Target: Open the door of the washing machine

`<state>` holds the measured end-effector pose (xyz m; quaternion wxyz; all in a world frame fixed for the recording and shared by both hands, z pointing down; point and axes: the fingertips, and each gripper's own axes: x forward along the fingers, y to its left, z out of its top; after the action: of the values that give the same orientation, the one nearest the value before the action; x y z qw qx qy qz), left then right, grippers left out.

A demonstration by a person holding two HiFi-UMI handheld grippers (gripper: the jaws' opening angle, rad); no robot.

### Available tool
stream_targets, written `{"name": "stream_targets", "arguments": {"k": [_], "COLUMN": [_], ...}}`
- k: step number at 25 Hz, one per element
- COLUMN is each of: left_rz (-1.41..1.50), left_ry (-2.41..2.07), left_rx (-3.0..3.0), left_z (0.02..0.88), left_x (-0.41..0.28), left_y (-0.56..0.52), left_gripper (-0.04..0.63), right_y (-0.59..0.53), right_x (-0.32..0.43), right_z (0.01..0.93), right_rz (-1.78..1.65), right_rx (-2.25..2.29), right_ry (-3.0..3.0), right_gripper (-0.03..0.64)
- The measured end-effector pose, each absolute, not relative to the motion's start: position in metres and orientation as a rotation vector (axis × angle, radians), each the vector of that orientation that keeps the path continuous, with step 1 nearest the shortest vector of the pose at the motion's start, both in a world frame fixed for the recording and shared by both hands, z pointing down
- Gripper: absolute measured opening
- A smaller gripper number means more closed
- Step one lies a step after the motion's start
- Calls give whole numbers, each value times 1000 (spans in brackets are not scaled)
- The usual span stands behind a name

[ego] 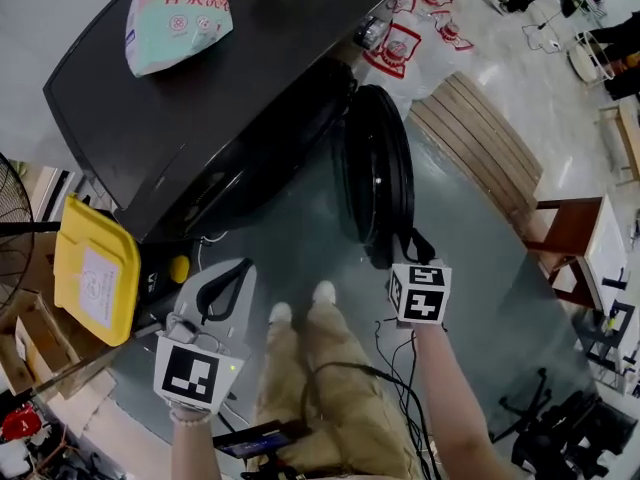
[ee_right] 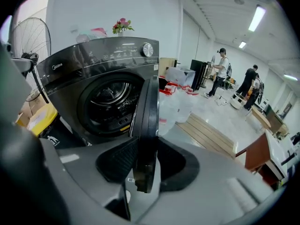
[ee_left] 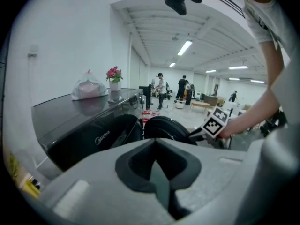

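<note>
The dark grey washing machine (ego: 200,98) stands in the upper left of the head view, and its round door (ego: 378,168) is swung out edge-on toward me. My right gripper (ego: 405,250) sits at the door's lower free edge. In the right gripper view the door rim (ee_right: 149,116) stands between the jaws of my right gripper (ee_right: 146,158). The left pad lies against the rim and a thin gap shows on the right. The open drum (ee_right: 112,102) shows behind. My left gripper (ego: 222,273) (ee_left: 157,149) hangs shut and empty, left of my legs.
A detergent bag (ego: 175,13) lies on the machine's top. A yellow bin (ego: 95,273) and a fan (ego: 12,238) stand to the left. A wooden pallet (ego: 480,138), plastic bags (ego: 420,28) and a brown stool (ego: 570,238) sit right of the door. Cables (ego: 400,368) trail by my feet.
</note>
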<state>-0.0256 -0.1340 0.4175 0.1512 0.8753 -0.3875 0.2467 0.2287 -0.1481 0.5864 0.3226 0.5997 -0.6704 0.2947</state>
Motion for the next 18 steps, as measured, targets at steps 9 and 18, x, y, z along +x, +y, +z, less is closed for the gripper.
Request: {"name": "stream_targets", "arguments": {"k": [9,18], "left_rz": [726,722], "left_ry": [-1034,-1015], "left_rx": [2564,2568], "left_z": [418,424], "left_x": [0,6], "left_y": [-145,-152], "left_gripper": [-6,-6], "right_y": [-152,-163], "right_x": [291,347], "right_z": [586,586], "right_rz": [674,642], "right_rx": [1607,1717], "right_ry": [-1705,-1606], "right_gripper": [126,119]}}
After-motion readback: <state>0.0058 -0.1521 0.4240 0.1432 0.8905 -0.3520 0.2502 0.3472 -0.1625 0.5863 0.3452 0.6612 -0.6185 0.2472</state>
